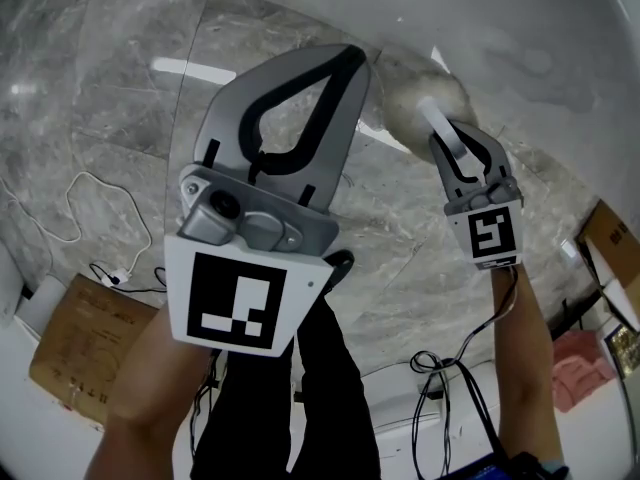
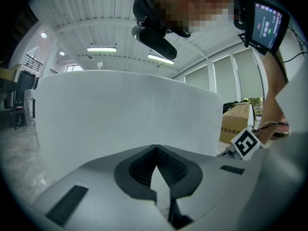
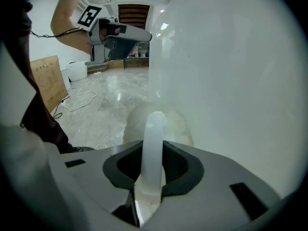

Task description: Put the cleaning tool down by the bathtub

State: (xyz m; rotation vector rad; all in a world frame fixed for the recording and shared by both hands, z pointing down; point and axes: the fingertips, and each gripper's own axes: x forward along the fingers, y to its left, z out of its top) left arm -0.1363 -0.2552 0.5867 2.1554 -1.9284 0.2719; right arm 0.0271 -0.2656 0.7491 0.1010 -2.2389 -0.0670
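Observation:
The cleaning tool is a pale fluffy brush head (image 1: 412, 100) on a white plastic handle (image 1: 446, 133). My right gripper (image 1: 462, 148) is shut on that handle, which stands up between the pads (image 3: 153, 143). The fluffy head (image 3: 180, 128) sits low where the marble floor meets the white bathtub wall (image 3: 231, 71); whether it touches the floor I cannot tell. The bathtub (image 1: 520, 28) fills the upper right of the head view. My left gripper (image 1: 352, 60) is raised to the left, shut with nothing in it, its tips meeting (image 2: 155, 149) in front of the tub's white side (image 2: 125, 114).
Grey marble floor (image 1: 120, 88) lies left of the tub, with a white cable (image 1: 70, 208) and a flat cardboard piece (image 1: 75, 343) on it. A cardboard box (image 1: 612, 233), a pink cloth (image 1: 585, 363) and black cables (image 1: 450, 368) are at the right. The person's dark trouser leg (image 1: 300, 388) is below.

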